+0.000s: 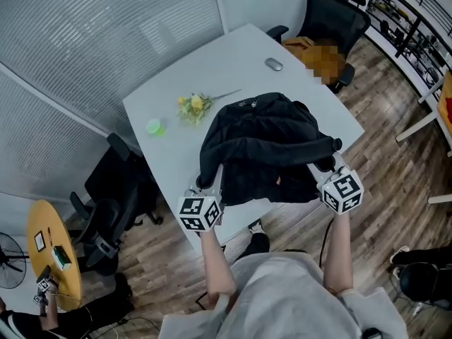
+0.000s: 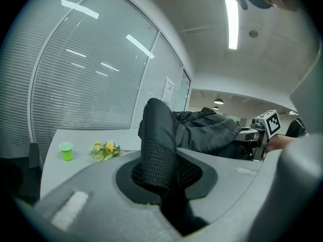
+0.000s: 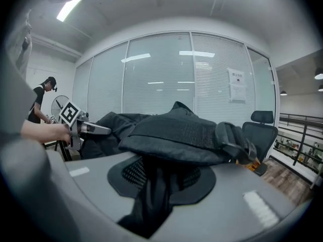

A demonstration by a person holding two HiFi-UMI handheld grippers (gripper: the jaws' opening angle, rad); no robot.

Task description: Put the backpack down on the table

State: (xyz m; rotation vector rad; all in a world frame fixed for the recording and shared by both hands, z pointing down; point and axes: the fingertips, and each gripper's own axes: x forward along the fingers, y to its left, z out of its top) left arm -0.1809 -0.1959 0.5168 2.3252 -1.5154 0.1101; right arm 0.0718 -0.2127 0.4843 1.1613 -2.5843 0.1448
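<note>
Chairs (image 1: 113,196) in black stand on the wood floor (image 1: 395,175) at the far left of the head view, just beside the white table (image 1: 212,62). On the tabletop a green cup (image 1: 155,126) sits near the left edge. A small bunch of yellow flowers (image 1: 194,106) lies a little to its right, close to the cup but not touching it.

Next comes the left gripper (image 1: 212,181), held out over the table's near edge. Its own view shows the jaws closed on a padded, mesh-backed strap (image 2: 159,158), which rises from between them and curves over toward the bag.

The black backpack (image 1: 261,143) hangs slumped between the two grippers over the near part of the table, and its near side overlaps the table's edge. Whether its underside touches the tabletop cannot be told from above. Beyond it, toward the far end of the table, lies a grey mouse (image 1: 274,64), well apart from the bag.

On the right side of the bag, the right gripper (image 1: 326,167) is clamped the same way on a second strap (image 3: 151,185), whose dark fabric drops straight down between its jaws. The bulk of the pack sits just past them. Another black chair (image 1: 332,13) stands at the table's far right corner.
</note>
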